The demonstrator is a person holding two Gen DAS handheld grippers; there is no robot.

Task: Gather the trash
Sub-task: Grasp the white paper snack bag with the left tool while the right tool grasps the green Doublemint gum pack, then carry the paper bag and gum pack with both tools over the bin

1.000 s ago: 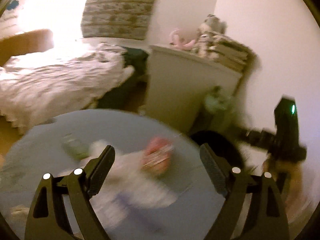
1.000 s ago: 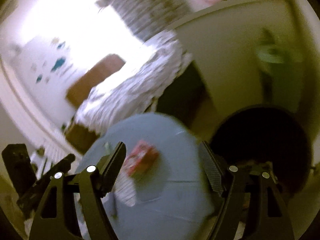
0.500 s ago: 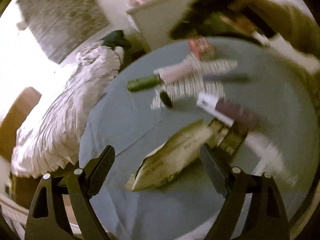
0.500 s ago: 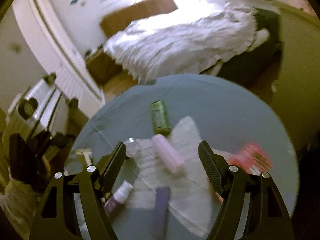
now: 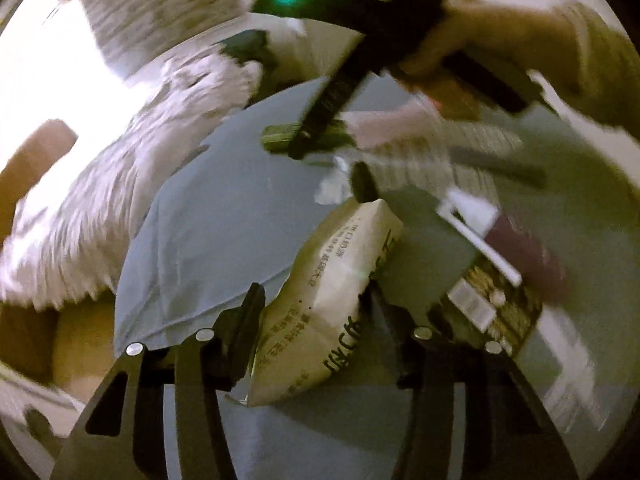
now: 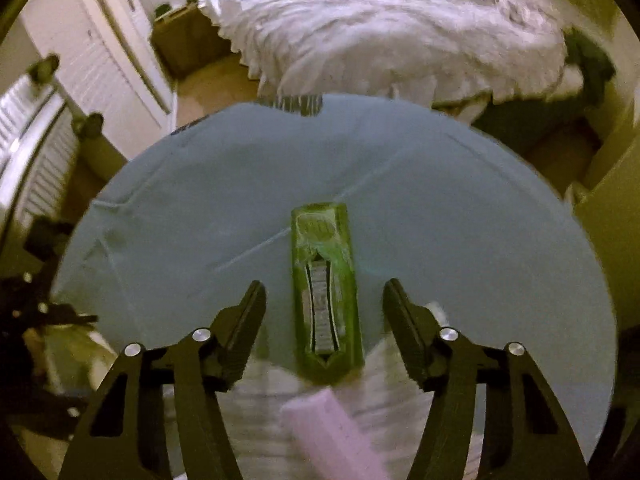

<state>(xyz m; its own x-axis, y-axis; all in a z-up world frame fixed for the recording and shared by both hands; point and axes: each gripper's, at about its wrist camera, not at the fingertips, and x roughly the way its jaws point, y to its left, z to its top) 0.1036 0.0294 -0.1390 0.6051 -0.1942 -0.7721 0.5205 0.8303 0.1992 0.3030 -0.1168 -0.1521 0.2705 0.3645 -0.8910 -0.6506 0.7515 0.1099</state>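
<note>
A white snack bag (image 5: 332, 292) with dark print lies on the round table's blue cloth (image 5: 224, 232), between the fingers of my open left gripper (image 5: 314, 312). A green wrapper (image 6: 324, 284) lies lengthwise between the fingers of my open right gripper (image 6: 324, 308). In the left wrist view the right gripper (image 5: 344, 92) reaches down over the same green wrapper (image 5: 280, 140). A pink tube (image 6: 332, 436) rests on a white striped cloth (image 6: 264, 420) just below it.
In the left wrist view a maroon tube with a white cap (image 5: 516, 252), a dark printed packet (image 5: 492, 304) and a small dark cylinder (image 5: 362, 186) lie on the table. A bed with white bedding (image 6: 400, 28) stands beyond the table. A white radiator (image 6: 36, 152) is at the left.
Both grippers have dropped closer to the table. The left now straddles the white bag and its jaws stand narrower. The right has moved forward over the green wrapper.
</note>
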